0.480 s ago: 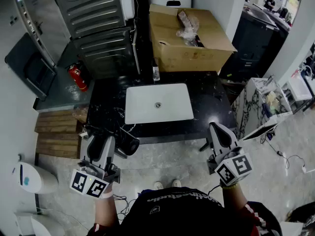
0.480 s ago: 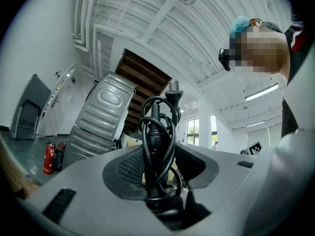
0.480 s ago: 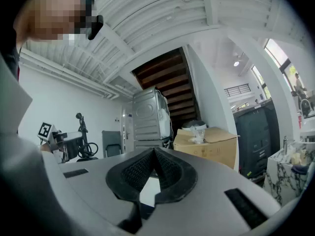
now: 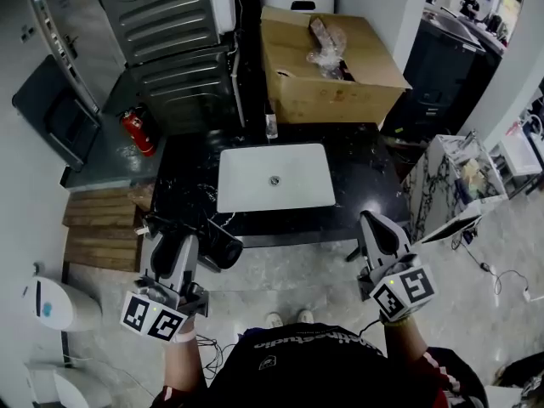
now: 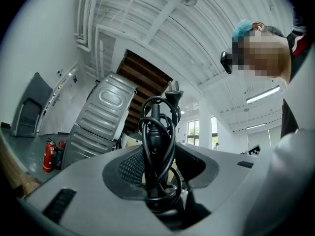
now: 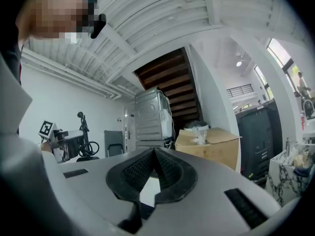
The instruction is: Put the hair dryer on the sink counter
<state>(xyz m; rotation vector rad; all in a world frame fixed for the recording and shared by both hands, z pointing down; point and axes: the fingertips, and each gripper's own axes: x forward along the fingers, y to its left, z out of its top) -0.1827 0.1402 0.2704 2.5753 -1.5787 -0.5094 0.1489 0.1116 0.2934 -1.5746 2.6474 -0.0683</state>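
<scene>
A person stands at the front edge of a black sink counter [image 4: 361,181] with a two-jaw gripper in each hand. The left gripper [image 4: 176,246] is clamped on the handle of a black hair dryer [image 4: 221,245], its jaws held fairly wide by the handle and by the black cord [image 5: 169,127] wound round it, with the plug [image 5: 173,90] sticking up above the loops. Seen from the head view, the dryer's barrel lies over the counter's front edge, close to its front-left corner and just left of the white basin [image 4: 255,185] set in the middle. Whether it touches the stone cannot be told. The right gripper [image 4: 381,228] is held level off the front-right corner, its jaws closed tip to tip with nothing between them. At the counter's back edge a small bottle [image 4: 270,126] stands beside an open cardboard box [image 4: 327,92]. A grey ribbed metal machine [image 4: 166,32] rises beyond the back-left corner, with a red fire extinguisher [image 4: 136,134] below it.
</scene>
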